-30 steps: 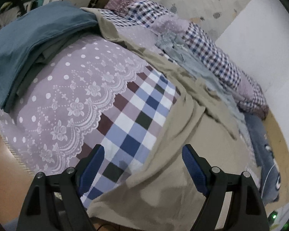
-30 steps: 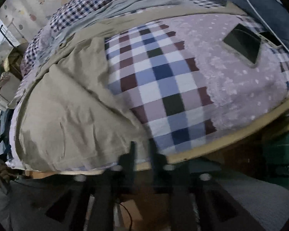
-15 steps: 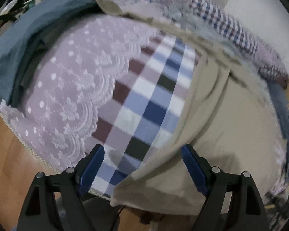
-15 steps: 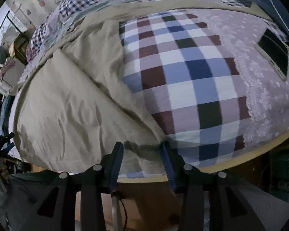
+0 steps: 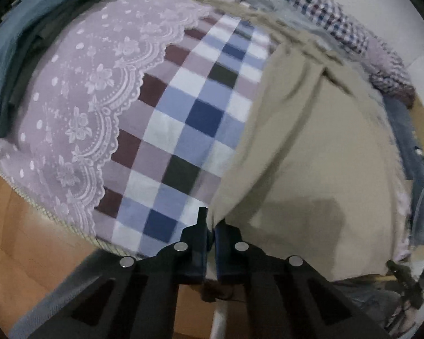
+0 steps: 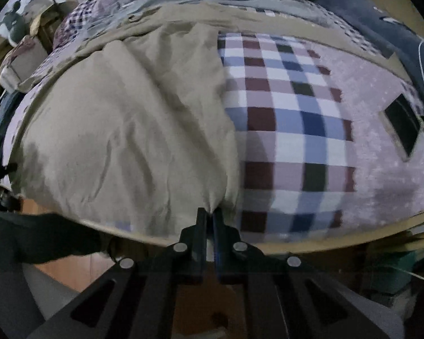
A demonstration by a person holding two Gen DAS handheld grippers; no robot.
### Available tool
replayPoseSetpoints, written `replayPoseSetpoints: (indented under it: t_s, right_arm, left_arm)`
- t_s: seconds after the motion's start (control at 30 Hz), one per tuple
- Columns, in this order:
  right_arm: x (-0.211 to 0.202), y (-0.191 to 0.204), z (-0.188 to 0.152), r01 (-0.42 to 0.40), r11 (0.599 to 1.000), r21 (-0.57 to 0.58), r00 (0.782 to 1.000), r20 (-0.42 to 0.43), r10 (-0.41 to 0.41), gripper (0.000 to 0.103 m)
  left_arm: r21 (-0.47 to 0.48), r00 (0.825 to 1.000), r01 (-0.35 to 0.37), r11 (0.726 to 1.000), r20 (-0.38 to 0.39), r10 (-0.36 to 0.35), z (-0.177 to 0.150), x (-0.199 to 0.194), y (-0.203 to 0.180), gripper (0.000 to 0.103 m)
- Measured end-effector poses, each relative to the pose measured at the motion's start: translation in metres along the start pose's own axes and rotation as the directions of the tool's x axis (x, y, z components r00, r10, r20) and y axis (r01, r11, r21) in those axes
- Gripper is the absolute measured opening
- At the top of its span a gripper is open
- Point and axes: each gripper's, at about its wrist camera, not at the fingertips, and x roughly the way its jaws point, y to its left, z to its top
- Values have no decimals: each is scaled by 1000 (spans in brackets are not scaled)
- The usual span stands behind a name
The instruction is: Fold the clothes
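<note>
A: On the bed (image 5: 181, 130), what lies where?

B: A beige garment (image 5: 311, 152) is spread over the checked cover (image 6: 291, 130), its near hem at the bed's front edge. In the left wrist view it fills the right half; in the right wrist view, the left half.

A: And the left gripper (image 5: 211, 226)?

B: Its fingers are pressed together on a corner of the beige garment, where the cloth meets the checked cover. The fabric bunches into a small peak between them.

A: The right gripper (image 6: 211, 217)?

B: The same: fingers pinched on the garment's hem, at the edge next to the checks, with a fold rising from the grip.

A: Anything else on the bed?

B: A lace panel (image 5: 90, 90) beside the checks, a teal cloth (image 5: 28, 28) at the far left, and a dark flat device (image 6: 402, 130) lying on the lilac part, well apart from the garment.
</note>
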Motion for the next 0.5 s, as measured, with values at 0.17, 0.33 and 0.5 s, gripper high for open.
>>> replayPoseSetpoints:
  t_s: [0.17, 0.33, 0.5]
  right_arm:
    - [-37, -1, 0, -25, 999, -25, 1000, 18, 25, 0]
    - [-68, -15, -5, 35, 998, -43, 999, 15, -34, 0]
    - [-71, -32, 1, -37, 999, 31, 997, 62, 35, 4]
  left_arm:
    - [-42, 990, 126, 991, 70, -123, -6, -40, 10, 1]
    - [-125, 974, 219, 968, 90, -209, -13, -57, 33, 1]
    - [-167, 981, 191, 967, 78, -180, -16, -55, 46, 1]
